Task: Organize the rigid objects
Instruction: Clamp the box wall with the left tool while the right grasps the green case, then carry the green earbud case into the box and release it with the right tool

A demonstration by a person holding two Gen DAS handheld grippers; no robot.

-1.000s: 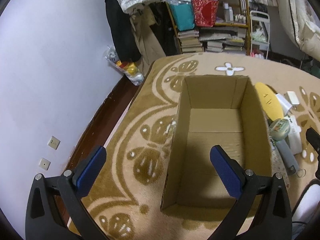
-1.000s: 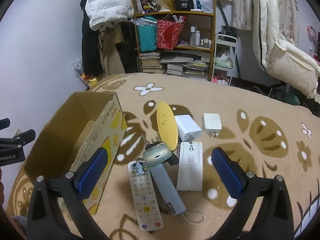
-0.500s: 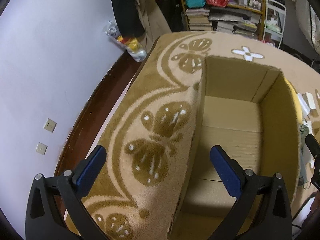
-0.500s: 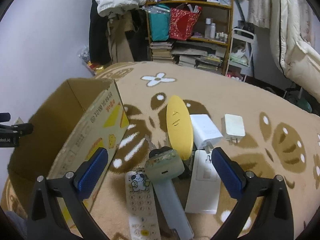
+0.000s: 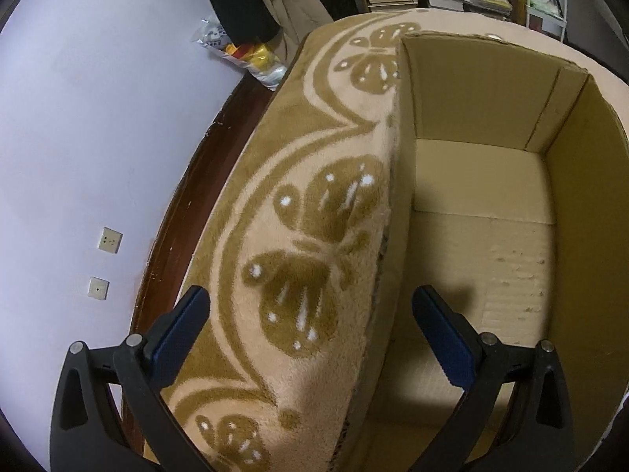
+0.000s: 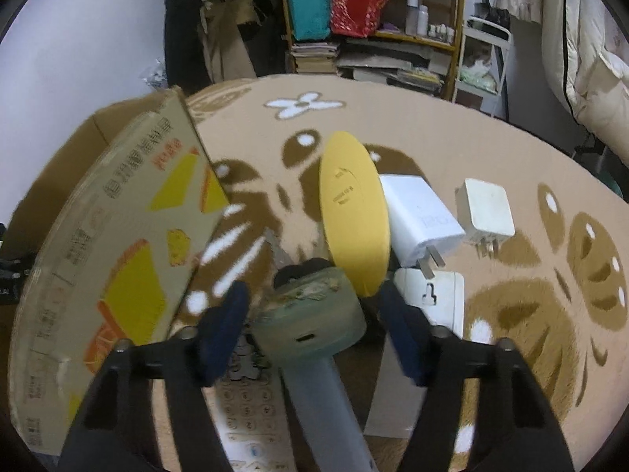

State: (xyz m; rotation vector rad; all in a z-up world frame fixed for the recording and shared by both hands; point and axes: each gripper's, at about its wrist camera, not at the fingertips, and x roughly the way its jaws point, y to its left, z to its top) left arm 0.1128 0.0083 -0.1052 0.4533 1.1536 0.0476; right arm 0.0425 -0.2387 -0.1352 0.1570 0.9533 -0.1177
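An open, empty cardboard box [image 5: 483,236] stands on the carpet; its printed outer side shows in the right wrist view [image 6: 118,236]. My left gripper [image 5: 310,330] is open and straddles the box's left wall, one finger inside, one outside. My right gripper [image 6: 310,330] is open, its blue pads on either side of a grey-green handheld device with a round head [image 6: 314,322] and grey handle, apart from it. Beside it lie a yellow oval disc [image 6: 354,212], a white remote [image 6: 243,405], two white chargers [image 6: 420,216] [image 6: 487,212] and a white box [image 6: 436,299].
A patterned beige-brown carpet [image 6: 511,149] covers the floor. A white wall with sockets [image 5: 108,240] lies left of the box. A cluttered shelf with bags and books [image 6: 373,23] stands at the back, white bedding [image 6: 589,59] at the right.
My left gripper moved down and left to straddle the box's left wall. My right gripper lowered and narrowed around the handheld device's head.
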